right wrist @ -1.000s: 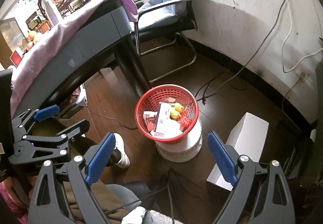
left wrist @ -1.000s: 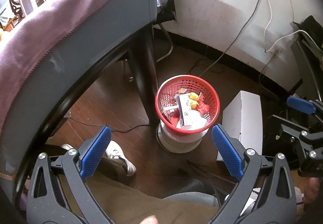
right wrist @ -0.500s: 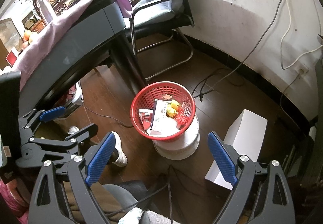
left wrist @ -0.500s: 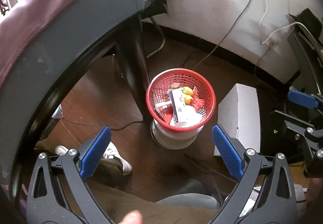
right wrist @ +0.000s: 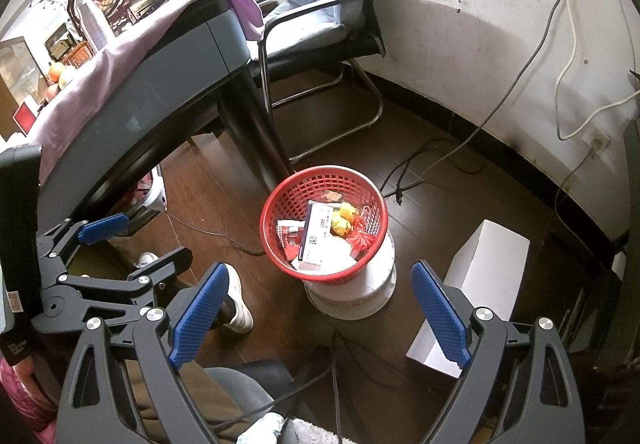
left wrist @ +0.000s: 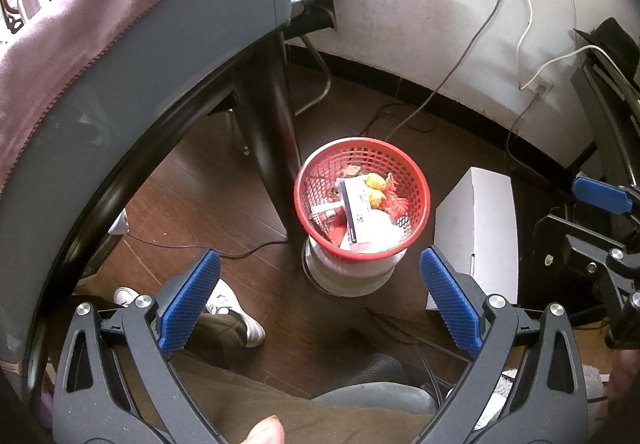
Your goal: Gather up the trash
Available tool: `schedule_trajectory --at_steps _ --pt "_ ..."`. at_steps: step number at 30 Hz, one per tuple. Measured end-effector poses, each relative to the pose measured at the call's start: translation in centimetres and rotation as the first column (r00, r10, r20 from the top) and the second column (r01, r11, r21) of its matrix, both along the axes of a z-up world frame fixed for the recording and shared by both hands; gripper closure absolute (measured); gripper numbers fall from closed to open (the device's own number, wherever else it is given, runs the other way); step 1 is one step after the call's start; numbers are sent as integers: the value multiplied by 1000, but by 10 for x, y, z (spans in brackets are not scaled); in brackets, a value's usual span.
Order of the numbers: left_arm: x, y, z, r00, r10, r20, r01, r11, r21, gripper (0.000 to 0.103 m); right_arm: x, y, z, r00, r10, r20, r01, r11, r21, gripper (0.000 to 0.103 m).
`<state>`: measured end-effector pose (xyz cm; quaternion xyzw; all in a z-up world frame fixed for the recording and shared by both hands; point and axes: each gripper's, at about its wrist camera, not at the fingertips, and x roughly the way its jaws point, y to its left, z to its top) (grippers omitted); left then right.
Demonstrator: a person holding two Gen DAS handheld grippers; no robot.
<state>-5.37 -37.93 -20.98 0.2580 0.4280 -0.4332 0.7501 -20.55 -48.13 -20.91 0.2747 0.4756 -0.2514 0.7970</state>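
Left gripper: fingers spread wide, nothing between the pads; right gripper: same, fingers spread and empty. Both hang high over the floor, aimed down, which I read as a survey or post-drop pose rather than a grasp in progress. Nearest, below and behind the fingers: the person's trousered leg and a white shoe, just inside the right gripper's left finger, so the operator appears seated or standing right at the work spot. Just past the fingertips and roughly centred between them in both views: the red basket, perched on a white tub, presumably to lift the rim within easy reach. Trash sits inside it: a flat carton, yellow crumpled bits, a red wrapper, white paper. Beyond the right-hand fingers: a white box on the floor, apart from the basket; trash or not, cannot tell. Beyond the left-hand fingers: the table draped in a purple cloth, its dark leg just beside the basket. Farthest: a chair with a blue cushion, and cables along the wall.
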Motion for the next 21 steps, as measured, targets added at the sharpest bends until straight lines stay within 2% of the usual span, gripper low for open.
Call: schedule_trajectory --at_steps 21 --pt "2 1 0 1000 3 4 -3 1000 7 7 0 0 -1 1000 0 1 0 1000 1 12"
